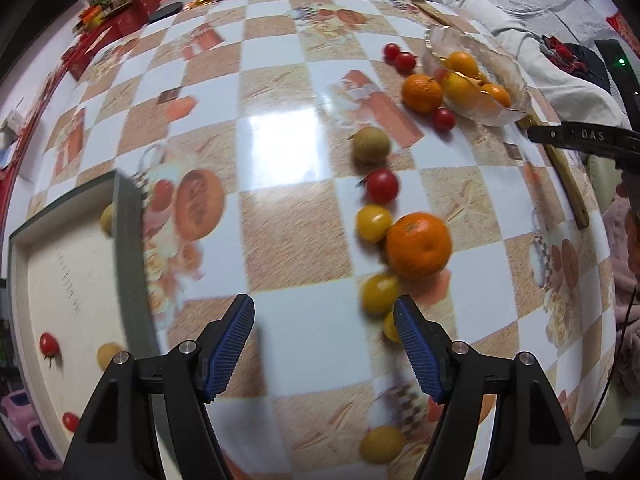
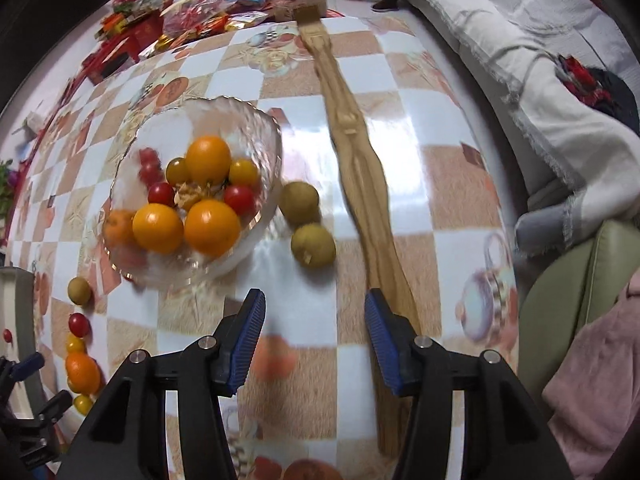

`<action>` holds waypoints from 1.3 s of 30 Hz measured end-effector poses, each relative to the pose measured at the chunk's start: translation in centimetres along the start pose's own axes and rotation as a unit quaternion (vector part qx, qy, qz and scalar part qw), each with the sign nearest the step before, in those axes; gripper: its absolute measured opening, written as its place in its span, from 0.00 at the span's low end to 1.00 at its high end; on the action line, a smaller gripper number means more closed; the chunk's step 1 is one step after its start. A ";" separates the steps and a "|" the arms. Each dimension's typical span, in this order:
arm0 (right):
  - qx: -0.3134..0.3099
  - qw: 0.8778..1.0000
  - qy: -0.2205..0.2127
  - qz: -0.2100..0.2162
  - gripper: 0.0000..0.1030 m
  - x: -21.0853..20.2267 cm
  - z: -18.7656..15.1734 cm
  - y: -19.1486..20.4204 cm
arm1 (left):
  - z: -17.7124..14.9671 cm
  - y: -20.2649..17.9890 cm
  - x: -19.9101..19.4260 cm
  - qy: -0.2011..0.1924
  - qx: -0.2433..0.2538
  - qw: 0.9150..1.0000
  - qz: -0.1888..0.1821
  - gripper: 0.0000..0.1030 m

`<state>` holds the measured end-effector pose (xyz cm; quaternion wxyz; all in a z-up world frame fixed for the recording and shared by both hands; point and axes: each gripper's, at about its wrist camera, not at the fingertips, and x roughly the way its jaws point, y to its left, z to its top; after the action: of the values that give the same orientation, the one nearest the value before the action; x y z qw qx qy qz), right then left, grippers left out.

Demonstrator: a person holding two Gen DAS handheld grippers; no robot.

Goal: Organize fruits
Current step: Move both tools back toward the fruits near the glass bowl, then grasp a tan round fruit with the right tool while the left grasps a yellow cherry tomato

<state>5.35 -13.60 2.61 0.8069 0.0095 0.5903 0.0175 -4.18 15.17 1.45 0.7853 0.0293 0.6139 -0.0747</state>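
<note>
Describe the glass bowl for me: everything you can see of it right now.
The glass bowl is clear, with a rippled wall and wavy rim, standing upright on the checkered tablecloth. It holds oranges, small yellow and red tomatoes and something tan in the middle. Two brownish-green round fruits lie just outside its right side. Neither gripper touches it; the right gripper is open nearby.

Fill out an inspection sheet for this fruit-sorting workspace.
Surface: checkered tablecloth, glossy, with glare.
Job's things: glass bowl holding oranges and cherry tomatoes; two longans beside it; tangerine, red tomato and yellow tomatoes in a loose line; tray with small fruits.
Clutter: wooden back scratcher; red boxes and snack packets at far edge.
Grippers: left gripper open, empty; right gripper open, empty.
Cables: thin wire at right edge.
Surroundings: grey-white blanket, pink fabric.
</note>
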 end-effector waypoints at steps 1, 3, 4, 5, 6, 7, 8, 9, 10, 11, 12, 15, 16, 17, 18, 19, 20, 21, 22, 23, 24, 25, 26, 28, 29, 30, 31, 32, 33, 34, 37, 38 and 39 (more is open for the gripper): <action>-0.008 1.000 -0.003 -0.002 0.54 0.1 0.2 0.1 | -0.2 0.4 -0.2 0.001 -0.005 1.000 0.003 0.72; -0.024 1.000 -0.009 -0.003 0.49 0.4 0.7 0.6 | -0.5 1.1 -0.4 0.001 -0.011 1.000 0.006 0.72; -0.030 0.999 -0.008 -0.001 0.47 1.0 1.3 1.1 | -0.6 1.4 -0.5 0.002 -0.012 1.000 0.009 0.72; -0.035 0.999 -0.005 -0.001 0.44 1.4 1.5 1.2 | -0.7 1.5 -0.5 0.003 -0.011 1.000 0.010 0.72; -0.035 0.999 -0.002 0.000 0.38 1.7 1.5 1.3 | -0.8 1.6 -0.4 0.004 -0.009 1.000 0.011 0.72; -0.031 1.000 0.002 0.003 0.33 2.0 1.4 1.3 | -0.9 1.6 -0.4 0.005 -0.006 1.000 0.013 0.72; -0.027 1.000 0.000 0.001 0.27 2.1 1.3 1.2 | -1.0 1.5 -0.3 0.006 -0.002 1.000 0.014 0.72; -0.024 1.000 -0.004 0.002 0.27 1.9 1.2 1.0 | -1.0 1.3 -0.2 0.007 0.002 1.000 0.013 0.72; -0.021 1.000 -0.003 0.006 0.27 1.8 1.0 0.9 | -1.1 1.1 -0.1 0.008 0.008 1.000 0.013 0.72; -0.021 1.000 -0.004 0.010 0.27 1.7 1.0 0.8 | -1.1 0.9 0.0 0.009 0.014 1.000 0.012 0.72; -0.021 1.000 -0.004 0.013 0.27 1.6 0.8 0.7 | -1.1 0.7 0.0 0.010 0.020 1.000 0.012 0.72; -0.016 0.999 -0.005 0.028 0.27 0.7 0.1 0.7 | -1.1 -0.3 0.1 0.011 0.034 0.999 0.007 0.72; -0.015 0.999 -0.005 0.031 0.27 0.5 -0.2 0.7 | -1.0 -0.6 0.0 0.011 0.037 0.999 0.003 0.72; -0.011 0.999 -0.005 0.037 0.27 0.0 -0.6 0.7 | -1.1 -0.8 -0.2 0.009 0.040 0.999 -0.001 0.72; -0.008 0.999 -0.005 0.041 0.27 -0.2 -0.9 0.8 | -1.1 -0.9 -0.4 0.008 0.041 0.999 -0.003 0.72; -0.005 0.999 -0.004 0.047 0.27 -0.6 -1.3 0.9 | -1.3 -1.1 -0.6 0.009 0.042 0.999 -0.007 0.72; -0.003 0.999 -0.003 0.052 0.27 -0.9 -1.8 1.0 | -1.5 -1.3 -0.8 0.012 0.041 0.999 -0.010 0.72; -0.001 0.998 -0.002 0.056 0.27 -1.2 -2.3 1.1 | -1.5 -1.4 -0.9 0.014 0.038 0.999 -0.013 0.72; 0.002 0.998 -0.001 0.060 0.27 -1.4 -2.6 1.2 | -1.6 -1.7 -0.8 0.017 0.034 0.999 -0.018 0.72; 0.004 0.998 0.001 0.063 0.27 -1.6 -3.0 1.3 | -1.6 -2.0 -0.7 0.020 0.032 0.999 -0.020 0.72; 0.008 0.998 0.004 0.066 0.27 -1.8 -3.5 1.5 | -1.5 -2.5 -0.4 0.022 0.032 0.999 -0.016 0.72; 0.013 0.997 0.008 0.071 0.27 -2.0 -3.9 1.6 | -1.5 -2.8 -0.2 0.023 0.031 0.999 -0.014 0.72; 0.017 0.997 0.011 0.075 0.27 -2.2 -4.5 1.8 | -1.4 -3.3 0.2 0.026 0.028 0.999 -0.014 0.72; 0.019 0.996 0.016 0.080 0.27 -2.5 -5.3 2.2 | -1.3 -3.9 0.7 0.030 0.027 0.999 -0.004 0.70; 0.020 0.996 0.018 0.085 0.27 -2.8 -5.8 2.5 | -1.1 -4.1 1.0 0.032 0.025 0.999 0.000 0.62; 0.022 0.996 0.019 0.087 0.27 -3.0 -6.1 2.6 | -1.0 -4.3 1.5 0.040 0.022 0.999 0.005 0.53; 0.024 0.995 0.020 0.091 0.27 -3.2 -6.5 2.8 | -1.0 -4.4 1.7 0.044 0.018 0.999 0.012 0.50; 0.027 0.995 0.022 0.094 0.27 -3.4 -6.9 3.0 | -1.0 -4.6 1.6 0.039 0.017 0.999 0.015 0.50; 0.028 0.995 0.024 0.098 0.27 -3.6 -7.4 3.2 | -0.9 -4.8 1.6 0.040 0.015 0.999 0.018 0.48; 0.028 0.994 0.025 0.100 0.27 -3.8 -7.6 3.4 | -0.9 -4.8 1.5 0.037 0.013 0.999 0.021 0.45; 0.024 0.994 0.029 0.105 0.27 -4.3 -8.6 4.2 | -0.6 -4.8 1.0 0.031 0.010 0.999 0.010 0.22; 0.023 0.994 0.031 0.107 0.27 -4.5 -8.9 4.5 | -0.6 -4.6 0.9 0.030 0.007 1.000 0.003 0.22; 0.021 0.993 0.033 0.109 0.27 -4.7 -9.3 4.9 | -0.7 -4.4 0.8 0.031 0.002 1.000 -0.006 0.22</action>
<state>-5.01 -8.98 4.41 0.7798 0.0908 0.6123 0.0933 -5.31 10.86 0.75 0.7654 0.0291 0.6379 -0.0797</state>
